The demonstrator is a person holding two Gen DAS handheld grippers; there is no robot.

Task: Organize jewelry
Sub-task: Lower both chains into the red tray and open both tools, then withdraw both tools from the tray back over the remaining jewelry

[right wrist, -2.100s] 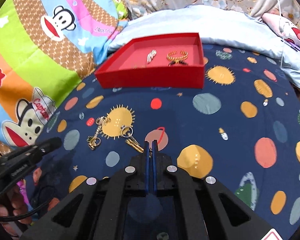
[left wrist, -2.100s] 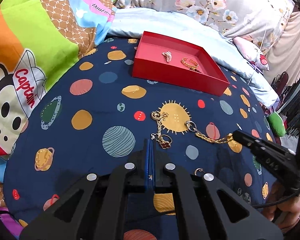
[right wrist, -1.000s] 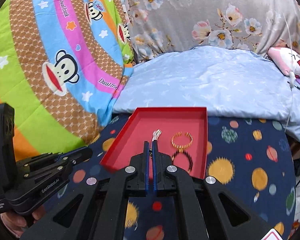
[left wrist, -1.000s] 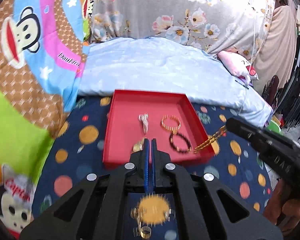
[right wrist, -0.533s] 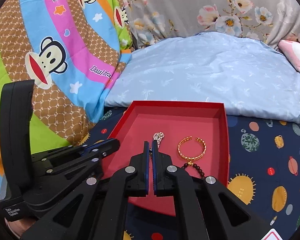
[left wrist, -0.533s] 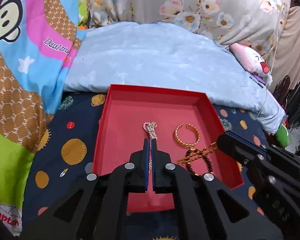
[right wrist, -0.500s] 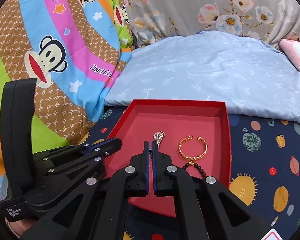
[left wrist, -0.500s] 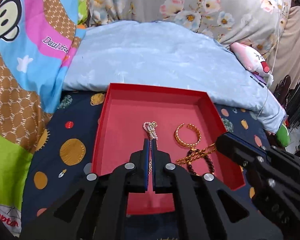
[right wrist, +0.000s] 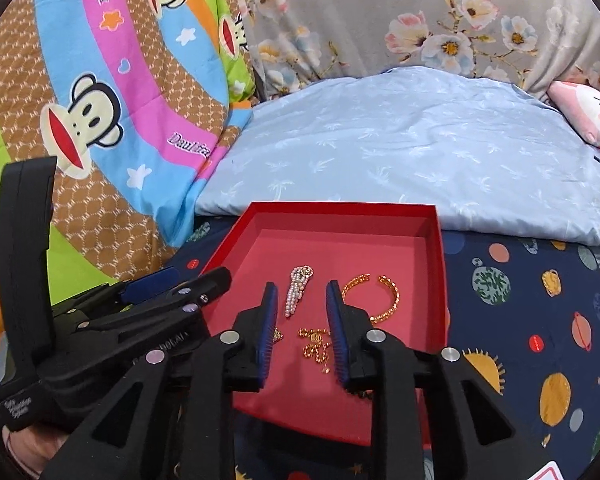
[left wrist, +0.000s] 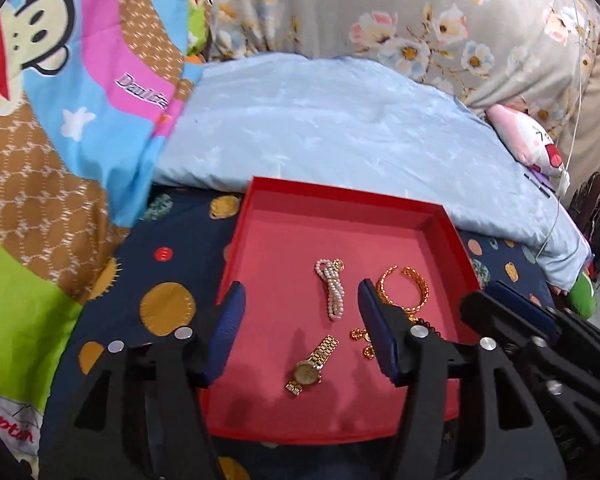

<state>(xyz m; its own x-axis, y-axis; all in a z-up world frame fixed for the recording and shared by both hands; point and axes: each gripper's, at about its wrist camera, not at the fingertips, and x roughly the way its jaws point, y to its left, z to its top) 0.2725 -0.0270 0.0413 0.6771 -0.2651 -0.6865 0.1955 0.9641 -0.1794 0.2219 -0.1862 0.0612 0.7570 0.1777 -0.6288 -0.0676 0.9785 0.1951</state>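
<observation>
A red tray (left wrist: 340,192) sits on the navy planet-print bedspread (left wrist: 168,308). On its floor lie a pearl piece (left wrist: 332,288), a gold bangle (left wrist: 404,286), a gold watch (left wrist: 312,366) and a gold chain (left wrist: 360,340). My left gripper (left wrist: 300,292) hangs over the tray with its jaws opening; the watch lies loose below them. My right gripper (right wrist: 301,287) is also over the tray (right wrist: 340,208), jaws opening, and the gold chain (right wrist: 314,344) rests free on the floor between its fingers. The pearl piece (right wrist: 298,288) and bangle (right wrist: 384,296) lie just beyond.
A light blue quilt (left wrist: 340,120) rises right behind the tray. A bright cartoon-monkey blanket (right wrist: 100,112) fills the left and floral fabric (right wrist: 420,20) the back. A pink plush toy (left wrist: 532,144) lies at the right. Each gripper sits close beside the other above the tray.
Both grippers came from the bedspread to above the tray, shut on a gold piece each. Now both have opened, and the watch and the chain lie on the tray floor.
</observation>
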